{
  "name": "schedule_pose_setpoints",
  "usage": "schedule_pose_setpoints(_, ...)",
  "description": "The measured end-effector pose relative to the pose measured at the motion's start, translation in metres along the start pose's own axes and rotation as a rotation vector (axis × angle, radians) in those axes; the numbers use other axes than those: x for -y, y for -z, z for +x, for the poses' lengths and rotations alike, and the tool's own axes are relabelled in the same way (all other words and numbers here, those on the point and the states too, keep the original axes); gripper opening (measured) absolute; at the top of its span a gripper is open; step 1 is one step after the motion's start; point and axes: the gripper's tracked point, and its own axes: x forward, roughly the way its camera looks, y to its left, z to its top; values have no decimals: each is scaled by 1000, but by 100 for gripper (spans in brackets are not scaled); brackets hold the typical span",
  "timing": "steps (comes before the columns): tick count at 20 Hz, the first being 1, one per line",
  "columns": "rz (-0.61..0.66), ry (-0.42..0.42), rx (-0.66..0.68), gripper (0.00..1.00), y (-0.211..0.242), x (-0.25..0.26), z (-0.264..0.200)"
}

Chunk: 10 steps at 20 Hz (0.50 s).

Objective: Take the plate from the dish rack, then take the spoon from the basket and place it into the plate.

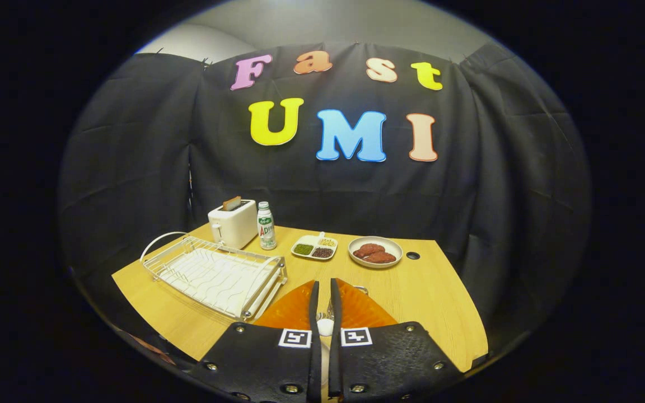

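Orange plate (356,310) lay flat on the wooden table (423,291), near side, directly under the gripper (324,291). Fingers stood almost closed, a narrow slot between them; in that slot a slim metal handle with a pale end, apparently the spoon (326,323), gripped between them over the plate. Contact by both pads could not be confirmed from this angle.

White wire dish rack (216,274) sat left of the plate, holding no dish, so the plate step looked done. Basket not identified.

Far side, left to right: white toaster (233,223) with a slice (232,202) up, small bottle (266,225), divided tray of grains (314,247), bowl of reddish patties (375,252).

Judged step: spoon delivery, near its end. Next move would call for lowering until the spoon rests on the plate, opening the fingers, then lifting clear without dragging it off.
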Motion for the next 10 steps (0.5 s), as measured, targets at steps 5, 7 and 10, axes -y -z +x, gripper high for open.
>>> schedule_pose_setpoints(5, -8, -61, -98, 5, 27, -35, 7)
schedule_pose_setpoints(7, -22, -88, -132, 5, 35, -49, 11)
schedule_pose_setpoints(10, -60, -129, -173, 5, 44, -66, 15)
